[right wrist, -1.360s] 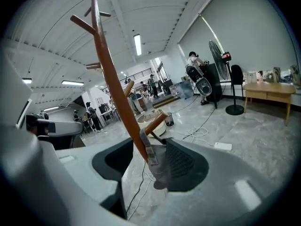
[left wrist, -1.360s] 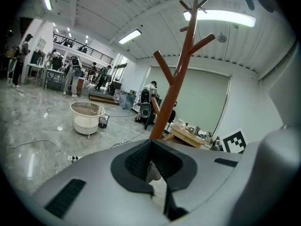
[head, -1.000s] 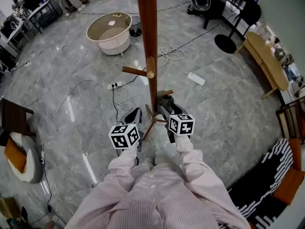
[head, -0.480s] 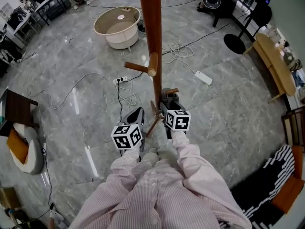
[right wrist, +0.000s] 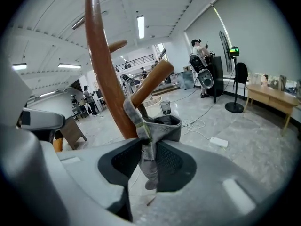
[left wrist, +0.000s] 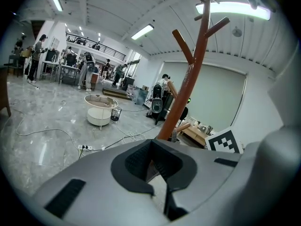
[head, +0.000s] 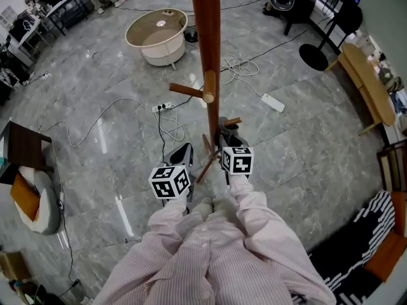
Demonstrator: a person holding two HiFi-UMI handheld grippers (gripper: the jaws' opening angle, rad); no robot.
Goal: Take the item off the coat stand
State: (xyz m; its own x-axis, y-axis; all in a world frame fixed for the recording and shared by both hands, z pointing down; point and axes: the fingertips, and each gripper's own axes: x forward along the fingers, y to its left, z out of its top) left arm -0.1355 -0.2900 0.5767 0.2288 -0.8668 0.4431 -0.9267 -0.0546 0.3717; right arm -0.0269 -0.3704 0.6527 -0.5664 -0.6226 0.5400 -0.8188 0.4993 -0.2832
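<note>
My right gripper (right wrist: 149,149) has its jaws closing on the grey fabric item (right wrist: 162,126) hanging off the brown wooden coat stand (right wrist: 101,69); the left gripper (left wrist: 151,147) jaws are pressed together.

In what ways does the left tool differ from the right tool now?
The right tool is closing its jaws on a grey fabric item hanging on the coat stand; the left tool has its jaws together, nothing between. The right tool is at a peg; the left tool is apart from the stand. Both carry a marker cube.
</note>
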